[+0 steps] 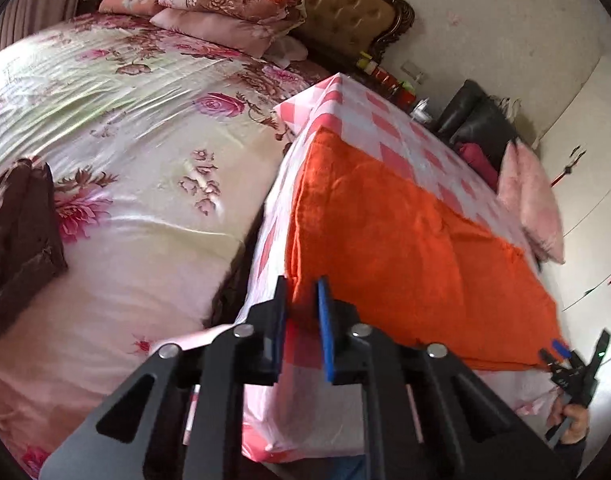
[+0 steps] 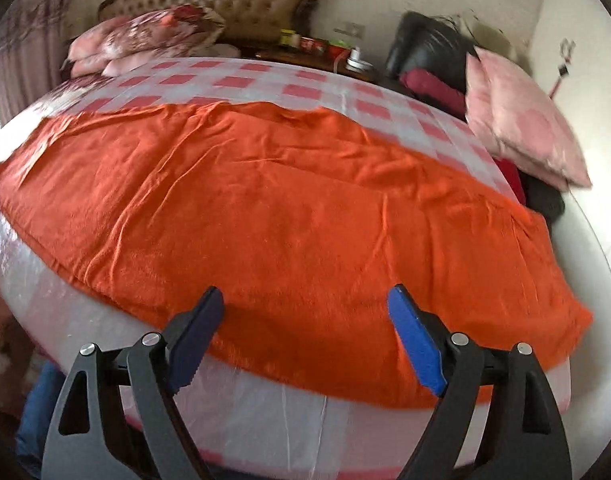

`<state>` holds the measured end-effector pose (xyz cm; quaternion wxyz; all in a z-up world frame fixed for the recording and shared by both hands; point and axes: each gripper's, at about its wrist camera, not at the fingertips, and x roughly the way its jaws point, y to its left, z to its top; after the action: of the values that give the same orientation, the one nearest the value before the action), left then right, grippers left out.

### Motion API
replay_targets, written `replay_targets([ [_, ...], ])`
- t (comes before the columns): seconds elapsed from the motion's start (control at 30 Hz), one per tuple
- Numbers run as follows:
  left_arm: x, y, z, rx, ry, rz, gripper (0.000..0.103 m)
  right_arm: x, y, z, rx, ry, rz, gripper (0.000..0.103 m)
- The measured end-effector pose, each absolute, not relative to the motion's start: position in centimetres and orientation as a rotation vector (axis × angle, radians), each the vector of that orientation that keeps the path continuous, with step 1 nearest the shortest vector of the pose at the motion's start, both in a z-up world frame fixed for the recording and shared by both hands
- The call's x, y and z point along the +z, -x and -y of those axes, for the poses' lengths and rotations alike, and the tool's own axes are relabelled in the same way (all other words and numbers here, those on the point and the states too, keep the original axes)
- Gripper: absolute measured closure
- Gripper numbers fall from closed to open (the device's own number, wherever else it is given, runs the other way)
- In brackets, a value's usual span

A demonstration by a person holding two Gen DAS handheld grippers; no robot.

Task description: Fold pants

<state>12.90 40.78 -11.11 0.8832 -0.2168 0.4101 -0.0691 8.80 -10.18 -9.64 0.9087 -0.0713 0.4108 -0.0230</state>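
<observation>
The orange pants (image 2: 289,216) lie spread flat on the counter (image 2: 265,80), which is covered with a pink checked cloth. The left gripper (image 1: 301,312) is at the near left corner of the pants, its jaws narrow with the fabric edge between them. The right gripper (image 2: 305,336) hovers over the near edge, its jaws wide and holding nothing. A flowered bed (image 1: 125,140) stands beside the counter.

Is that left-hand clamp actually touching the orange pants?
Touching. The left wrist view shows the left gripper with its jaws closed narrowly on the near corner edge of the orange pants.
</observation>
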Motion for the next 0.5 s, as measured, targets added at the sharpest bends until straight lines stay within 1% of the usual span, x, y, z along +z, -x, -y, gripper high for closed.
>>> replay_targets([
  [0.1, -11.1, -12.6, -41.0, -0.147, 0.457, -0.855, 0.090, -9.5, -8.6, 10.3, -0.078, 0.149, -0.849, 0.018],
  [0.5, -10.9, -12.4, -44.2, -0.046, 0.497, -0.850, 0.091, -10.0, -8.4, 11.4, -0.072, 0.086, -0.869, 0.017],
])
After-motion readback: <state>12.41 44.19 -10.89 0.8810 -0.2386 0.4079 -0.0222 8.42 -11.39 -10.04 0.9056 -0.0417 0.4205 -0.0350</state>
